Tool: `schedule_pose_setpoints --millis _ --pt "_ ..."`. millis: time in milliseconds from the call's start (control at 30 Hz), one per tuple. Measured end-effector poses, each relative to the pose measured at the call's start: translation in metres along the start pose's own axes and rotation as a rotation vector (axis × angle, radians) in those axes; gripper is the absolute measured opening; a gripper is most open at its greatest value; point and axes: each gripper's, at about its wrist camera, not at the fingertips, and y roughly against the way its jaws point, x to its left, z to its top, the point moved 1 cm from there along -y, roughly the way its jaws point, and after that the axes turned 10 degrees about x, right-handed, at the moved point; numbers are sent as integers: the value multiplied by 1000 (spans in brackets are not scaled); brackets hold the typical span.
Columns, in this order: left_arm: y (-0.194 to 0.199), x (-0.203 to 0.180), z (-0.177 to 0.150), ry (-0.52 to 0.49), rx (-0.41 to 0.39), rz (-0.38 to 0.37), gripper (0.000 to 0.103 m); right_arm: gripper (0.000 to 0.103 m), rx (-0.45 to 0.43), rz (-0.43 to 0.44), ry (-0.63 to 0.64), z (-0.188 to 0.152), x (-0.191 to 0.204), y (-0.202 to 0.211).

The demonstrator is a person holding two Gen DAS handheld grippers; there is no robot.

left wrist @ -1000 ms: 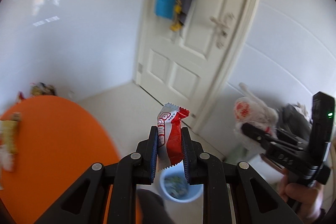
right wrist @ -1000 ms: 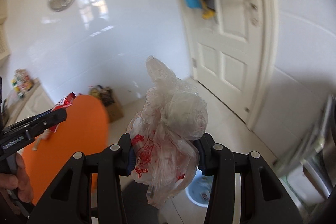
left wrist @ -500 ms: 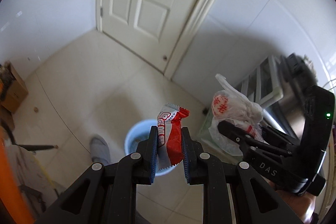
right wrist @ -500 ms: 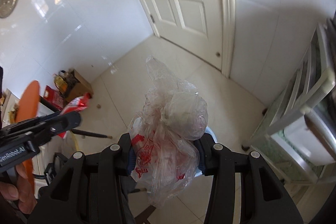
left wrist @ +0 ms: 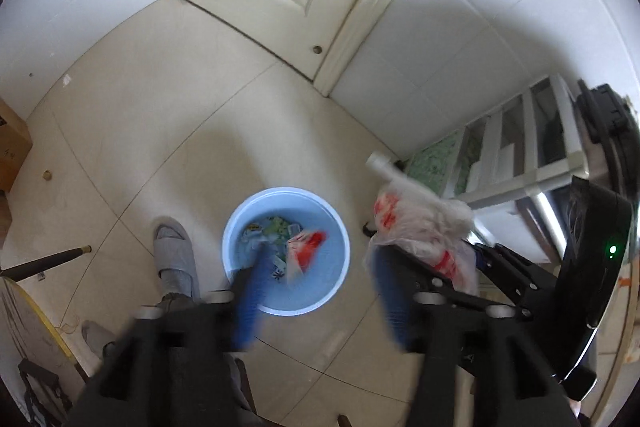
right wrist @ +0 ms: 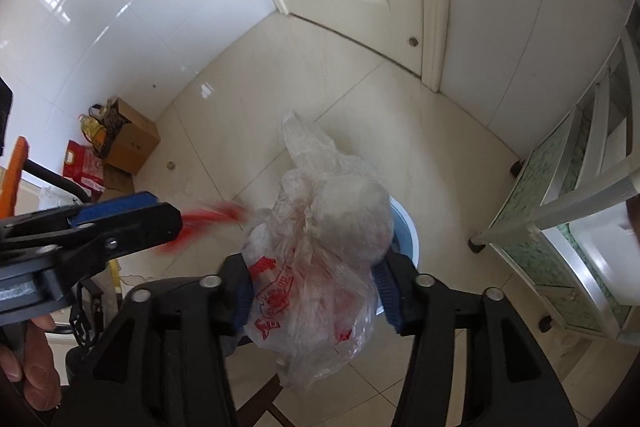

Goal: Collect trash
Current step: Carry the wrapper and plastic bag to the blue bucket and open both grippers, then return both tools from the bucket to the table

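Left wrist view: the left tool (left wrist: 320,291) has just been opening; its blue pads (left wrist: 250,303) stand wide apart and blurred, with nothing pressed between them. The red and white wrapper (left wrist: 306,247) is loose, a smear at about 12 o'clock from the left pad, over the mouth of the light blue bin (left wrist: 340,227), which already holds scraps of paper. At 3 o'clock the right tool (left wrist: 448,267) carries the clear plastic bag (left wrist: 416,223) printed in red. A grey slipper (left wrist: 174,255) stands at 9 o'clock of the bin. Motion blur hides the wrapper's print.

Right wrist view: the right tool (right wrist: 316,291) has also just been opening; the plastic bag (right wrist: 320,251) sits between its pads, and whether they press on it I cannot tell. The bag covers most of the bin (right wrist: 408,235); only a rim arc shows at 3 o'clock. The wrapper (right wrist: 204,223) streaks red at 9 o'clock, just off the left tool's (right wrist: 132,215) tip.
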Motion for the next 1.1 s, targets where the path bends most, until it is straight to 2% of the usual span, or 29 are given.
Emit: schedule_pose_setpoints --millis 33,100,233,500,667,933,1100 --pt "-4 -1 6 5 -3 10 69 73 2 1 -2 1 -1 -2" --pt "-6 0 13 12 -3 37 72 89 -7 -10 -12 1 -3 -2" --pt "0 -3 7 32 -33 96 77 103 -16 -26 -41 -2 -4 2" --pt "28 -21 -25 35 -137 198 82 103 -44 -42 -82 -11 5 20" --pt "56 -30 -59 42 -199 201 82 103 -93 -38 -55 -16 27 48" --pt "131 -31 -145 59 -358 184 83 103 -210 -17 18 -28 84 110" --pt "182 -25 -203 88 -476 200 89 103 -294 8 92 -39 130 151"
